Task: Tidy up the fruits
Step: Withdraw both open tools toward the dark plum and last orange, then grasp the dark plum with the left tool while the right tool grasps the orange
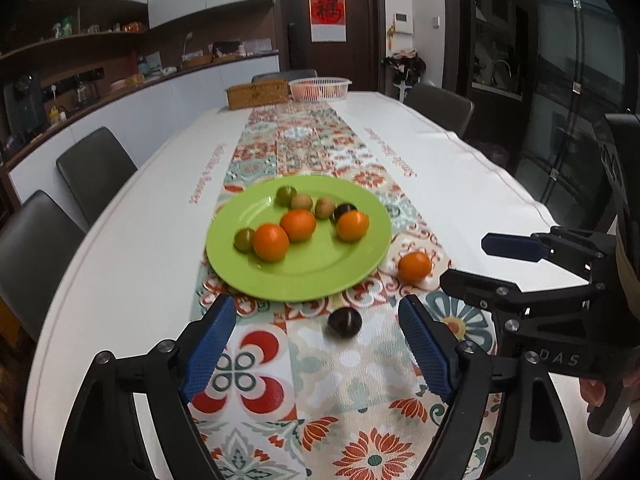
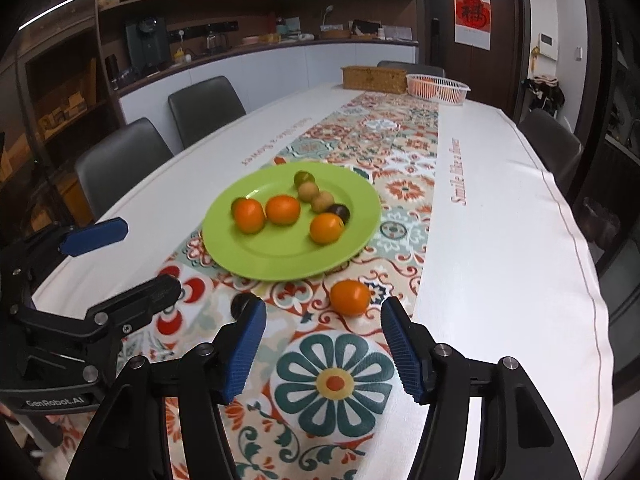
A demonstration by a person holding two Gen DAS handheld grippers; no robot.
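A green plate (image 1: pixel 304 276) (image 2: pixel 280 256) sits on the patterned runner and holds three oranges, several small green and brown fruits and a dark plum. A loose dark plum (image 1: pixel 345 321) lies on the runner just in front of the plate, between the tips of my open left gripper (image 1: pixel 316 312), untouched. In the right wrist view that plum (image 2: pixel 239 304) peeks out behind a blue pad. A loose orange (image 2: pixel 349 297) (image 1: pixel 414 266) rests right of the plate, just ahead of my open right gripper (image 2: pixel 324 312), with no pad touching it.
A white basket (image 1: pixel 320 88) with oranges and a wicker box (image 1: pixel 258 94) stand at the table's far end. Dark chairs (image 1: pixel 94 168) line the left side, and another (image 1: pixel 440 108) stands at the right. The white tablecloth's edge (image 2: pixel 592 280) drops off on the right.
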